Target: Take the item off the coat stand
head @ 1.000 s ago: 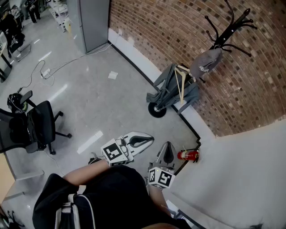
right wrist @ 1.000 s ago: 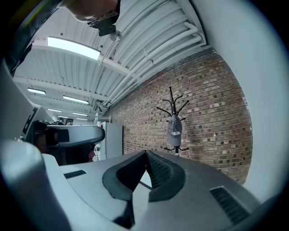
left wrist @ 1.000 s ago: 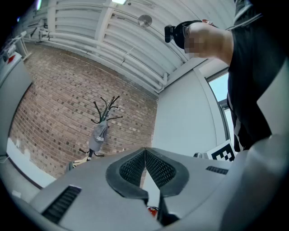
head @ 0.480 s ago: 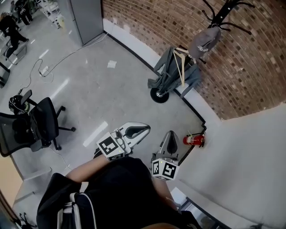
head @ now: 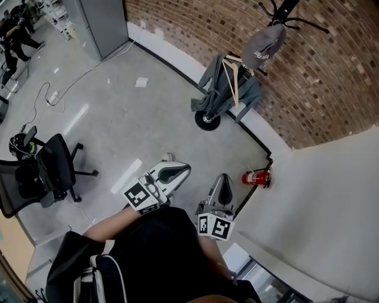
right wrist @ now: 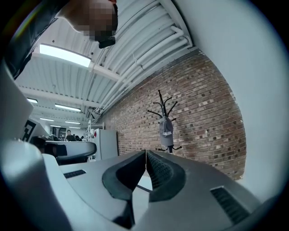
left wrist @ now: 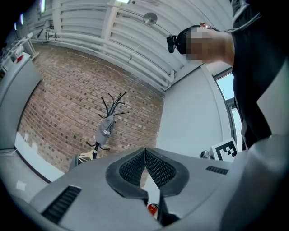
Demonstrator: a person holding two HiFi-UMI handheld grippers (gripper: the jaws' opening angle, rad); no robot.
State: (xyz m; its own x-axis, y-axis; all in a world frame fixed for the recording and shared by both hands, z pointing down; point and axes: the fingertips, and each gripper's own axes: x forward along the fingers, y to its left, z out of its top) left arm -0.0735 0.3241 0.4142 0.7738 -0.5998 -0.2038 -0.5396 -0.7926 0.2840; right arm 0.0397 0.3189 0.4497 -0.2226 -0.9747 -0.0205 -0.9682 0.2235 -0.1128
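A grey cap [head: 262, 46] hangs on a black coat stand [head: 283, 13] against the brick wall. A grey jacket on a wooden hanger [head: 228, 89] hangs lower on the same stand. The cap [left wrist: 105, 129] also shows far off in the left gripper view, and the cap [right wrist: 165, 131] in the right gripper view. My left gripper [head: 182, 170] is shut and empty, well short of the stand. My right gripper [head: 224, 180] is also shut, its pads meeting with nothing between them. Both point toward the stand.
A red fire extinguisher [head: 254, 176] stands at the wall corner near my right gripper. The stand's round black base [head: 206, 120] rests on the grey floor. A black office chair [head: 41, 174] is at the left. A cable [head: 65, 89] runs across the floor.
The view has shifted toward the stand, so the cap and jacket sit higher in the head view. Both grippers stay shut and keep their place before me.
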